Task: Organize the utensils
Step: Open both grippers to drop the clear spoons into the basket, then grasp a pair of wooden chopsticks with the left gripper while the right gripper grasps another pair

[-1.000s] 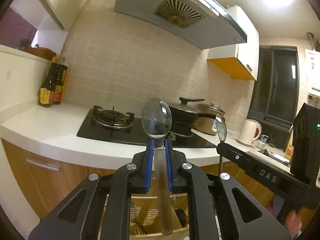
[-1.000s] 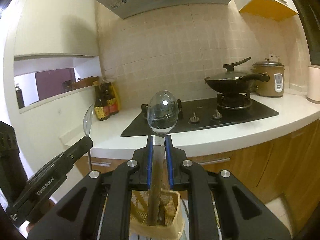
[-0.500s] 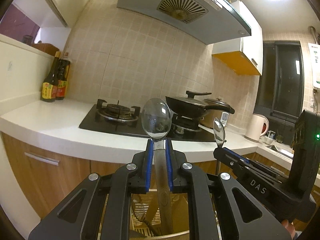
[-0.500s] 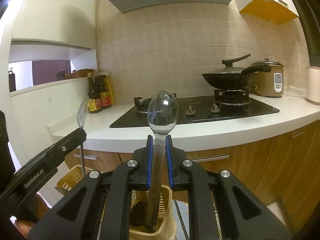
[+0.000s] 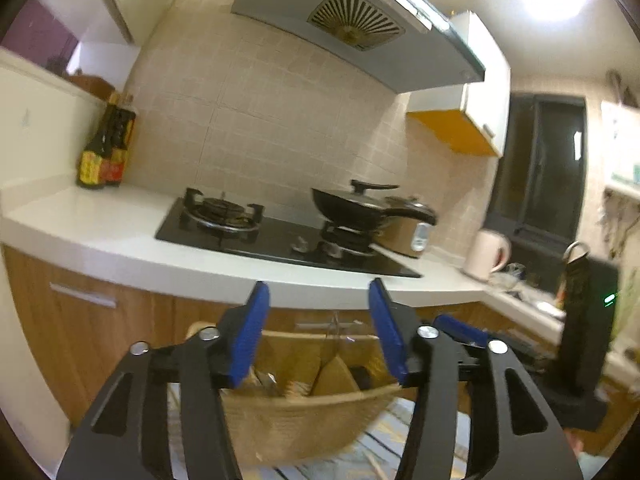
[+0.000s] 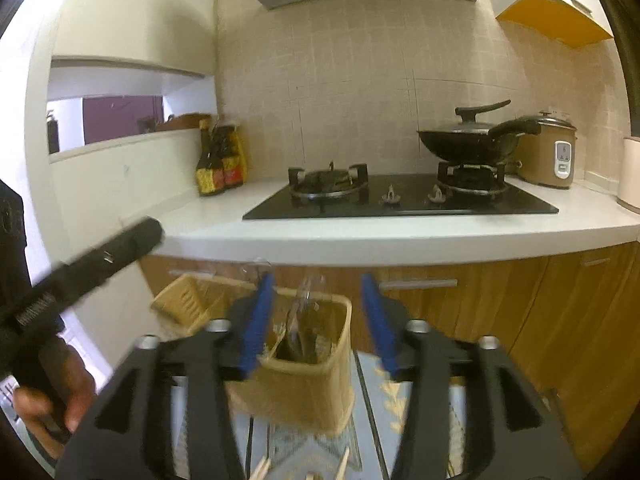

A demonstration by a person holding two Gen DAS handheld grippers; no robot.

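My left gripper point(image 5: 318, 320) hangs over a beige slotted utensil basket point(image 5: 304, 420). Its blue-padded jaws are opening and no longer press on anything. A faint blurred spoon point(image 5: 336, 324) shows between them, above the basket. My right gripper point(image 6: 317, 312) is also opening above a narrow beige utensil holder point(image 6: 316, 392). A blurred clear spoon point(image 6: 304, 304) stands loose in the holder's mouth. In the right wrist view, a left-gripper finger point(image 6: 100, 256) crosses the left side, with a hand point(image 6: 52, 400) below it.
A white counter point(image 6: 400, 236) runs ahead with a black gas hob point(image 6: 400, 200), a lidded wok point(image 6: 468, 144), a rice cooker point(image 6: 548, 152) and sauce bottles point(image 6: 220, 164). A second basket point(image 6: 188, 300) lies left. Chopsticks point(image 6: 344, 460) lie on the patterned mat. Wooden cabinet doors stand behind.
Both grippers were shut on upright spoons and have sunk toward the baskets. Both now stand open, and the spoons have dropped out of the jaws.
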